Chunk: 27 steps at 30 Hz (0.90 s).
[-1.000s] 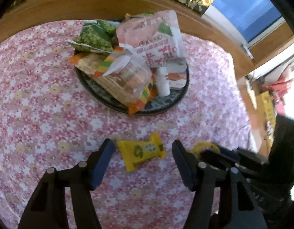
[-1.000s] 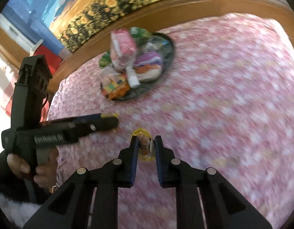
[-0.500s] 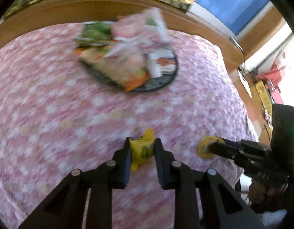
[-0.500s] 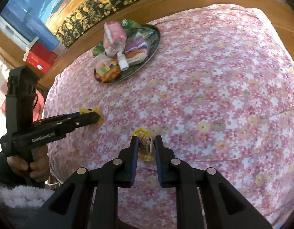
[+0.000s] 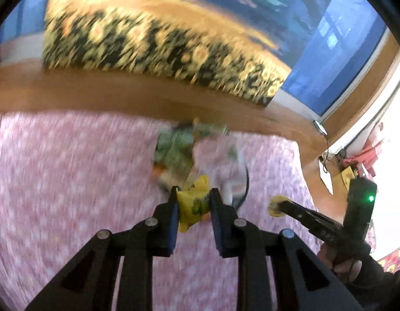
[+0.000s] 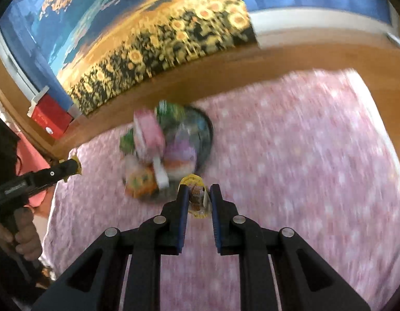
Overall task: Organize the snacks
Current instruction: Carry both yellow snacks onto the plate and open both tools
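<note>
Pink flowered cloth [image 6: 316,142] under me, blurred from the motion. Behind it I see a wooden ledge [image 5: 122,96], then a sunflower picture [image 6: 158,44] under blue sky. Off to my left sits a red box [image 6: 50,119]; on my right, a window [image 5: 329,59].

Table [image 6: 316,155] spreads before you, under tablecloth [image 5: 57,181]. Plate [image 6: 207,134] sits toward table's far edge, snack packets [image 6: 148,134] heaped on it. Sunflower picture [image 5: 148,39] stands behind table. Your left gripper [image 5: 193,202] grips wrapped candy [image 5: 193,202]; right gripper [image 6: 198,197], to its right, grips jelly cup [image 6: 196,197].
</note>
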Tool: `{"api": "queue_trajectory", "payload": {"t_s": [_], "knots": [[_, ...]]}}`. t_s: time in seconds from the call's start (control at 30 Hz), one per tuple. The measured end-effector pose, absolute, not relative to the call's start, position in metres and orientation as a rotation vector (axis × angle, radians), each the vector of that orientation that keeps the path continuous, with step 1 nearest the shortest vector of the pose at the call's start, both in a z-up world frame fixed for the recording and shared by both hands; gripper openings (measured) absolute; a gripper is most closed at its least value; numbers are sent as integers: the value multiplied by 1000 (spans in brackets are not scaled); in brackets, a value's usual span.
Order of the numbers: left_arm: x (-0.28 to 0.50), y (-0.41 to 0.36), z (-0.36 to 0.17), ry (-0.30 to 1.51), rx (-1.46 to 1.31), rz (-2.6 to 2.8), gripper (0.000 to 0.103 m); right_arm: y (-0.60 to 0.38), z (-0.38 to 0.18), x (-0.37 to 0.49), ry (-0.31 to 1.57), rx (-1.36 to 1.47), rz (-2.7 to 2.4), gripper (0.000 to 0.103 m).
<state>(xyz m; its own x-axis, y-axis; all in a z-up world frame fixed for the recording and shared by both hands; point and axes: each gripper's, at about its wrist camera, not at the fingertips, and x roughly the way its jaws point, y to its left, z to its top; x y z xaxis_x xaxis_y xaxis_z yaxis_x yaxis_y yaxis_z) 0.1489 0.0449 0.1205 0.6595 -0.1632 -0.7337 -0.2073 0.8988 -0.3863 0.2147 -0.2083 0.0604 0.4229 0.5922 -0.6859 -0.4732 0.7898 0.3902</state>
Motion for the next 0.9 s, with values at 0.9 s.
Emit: {"api": "queue_trajectory", "payload": {"t_s": [0.9], "knots": [[220, 60, 86, 842, -575, 43, 51, -171, 49, 278, 961, -58, 667, 47]]}}
